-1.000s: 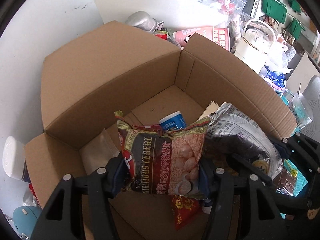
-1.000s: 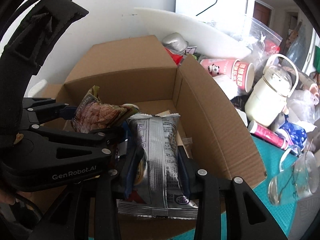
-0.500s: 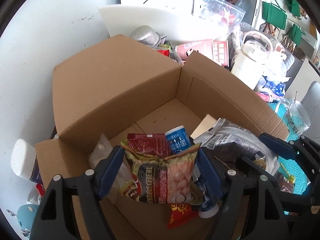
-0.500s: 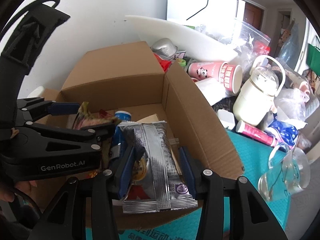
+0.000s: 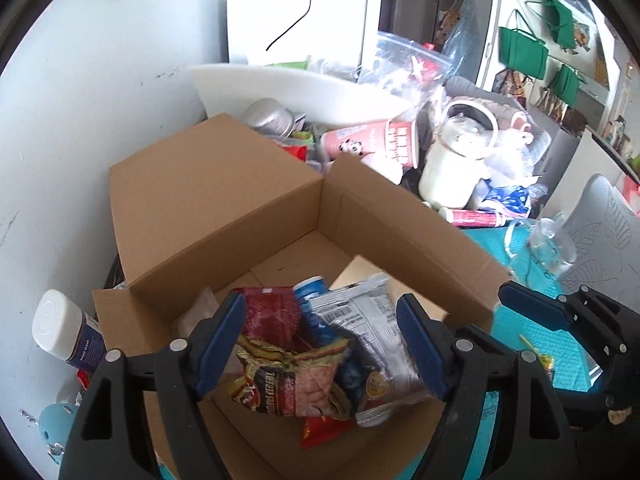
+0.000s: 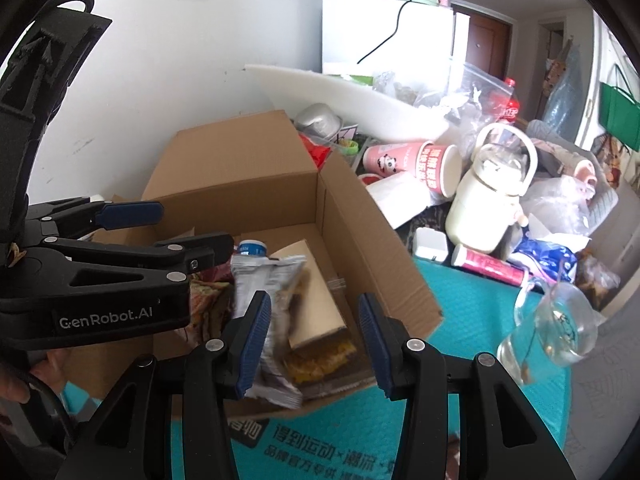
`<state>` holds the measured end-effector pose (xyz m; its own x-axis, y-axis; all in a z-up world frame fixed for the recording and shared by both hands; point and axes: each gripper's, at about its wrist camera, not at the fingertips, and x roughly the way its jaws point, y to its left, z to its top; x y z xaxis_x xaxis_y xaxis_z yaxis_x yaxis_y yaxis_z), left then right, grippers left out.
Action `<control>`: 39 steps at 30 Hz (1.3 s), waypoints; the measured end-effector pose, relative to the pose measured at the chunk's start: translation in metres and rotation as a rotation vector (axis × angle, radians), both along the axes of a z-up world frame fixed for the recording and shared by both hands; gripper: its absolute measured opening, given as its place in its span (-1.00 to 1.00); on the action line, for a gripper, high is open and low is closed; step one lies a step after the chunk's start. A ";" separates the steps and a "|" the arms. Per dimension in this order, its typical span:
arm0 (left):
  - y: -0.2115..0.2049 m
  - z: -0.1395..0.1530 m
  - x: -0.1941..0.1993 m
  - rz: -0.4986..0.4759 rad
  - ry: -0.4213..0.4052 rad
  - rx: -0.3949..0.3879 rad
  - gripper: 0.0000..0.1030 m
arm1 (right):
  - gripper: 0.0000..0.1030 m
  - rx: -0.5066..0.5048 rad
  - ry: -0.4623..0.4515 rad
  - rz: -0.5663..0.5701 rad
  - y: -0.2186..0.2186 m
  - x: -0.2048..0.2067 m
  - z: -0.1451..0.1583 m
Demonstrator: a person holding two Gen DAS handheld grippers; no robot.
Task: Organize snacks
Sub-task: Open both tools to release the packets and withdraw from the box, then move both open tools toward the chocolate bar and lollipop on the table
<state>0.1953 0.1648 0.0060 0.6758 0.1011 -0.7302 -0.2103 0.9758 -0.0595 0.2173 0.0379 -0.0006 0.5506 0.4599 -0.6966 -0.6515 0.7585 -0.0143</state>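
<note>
An open cardboard box [image 5: 224, 208] stands on a teal mat. Inside lie a brown cereal bag [image 5: 288, 388], a silver snack bag [image 5: 368, 340], a red packet [image 5: 272, 316] and a blue-labelled bottle [image 5: 316, 292]. My left gripper [image 5: 320, 344] hovers open above the cereal bag, its pads clear of it. My right gripper [image 6: 314, 340] is open over the box's near right corner. The silver bag [image 6: 268, 288] looks blurred below its left finger, loose in the box [image 6: 248, 168]. In the right wrist view the left gripper [image 6: 180, 232] stands to the left, over the box.
Clutter crowds the table behind and right of the box: a white jug [image 5: 456, 168], a pink paper cup [image 5: 372, 144], a glass pitcher [image 6: 556, 332] and plastic bags. A white-capped bottle [image 5: 60, 332] stands left of the box by the wall. The teal mat [image 6: 480, 320] shows at the right.
Both grippers opened and rose away from the box. The cereal bag and the silver bag left their pads and dropped among the snacks inside.
</note>
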 end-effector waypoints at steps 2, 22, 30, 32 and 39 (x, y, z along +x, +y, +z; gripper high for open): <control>-0.007 0.007 -0.006 -0.008 -0.020 -0.006 0.49 | -0.11 0.010 -0.013 -0.012 -0.008 -0.005 0.008; -0.096 0.083 -0.092 -0.219 -0.212 0.010 0.49 | -0.04 0.069 -0.176 -0.139 -0.105 -0.082 0.082; -0.126 0.076 -0.112 -0.289 -0.199 0.001 0.49 | -0.03 0.071 -0.194 -0.206 -0.145 -0.108 0.081; -0.131 0.071 -0.114 -0.302 -0.192 -0.011 0.49 | -0.03 0.064 -0.191 -0.223 -0.151 -0.109 0.077; -0.148 0.046 -0.118 -0.313 -0.142 -0.030 0.49 | -0.03 0.044 -0.164 -0.274 -0.174 -0.115 0.057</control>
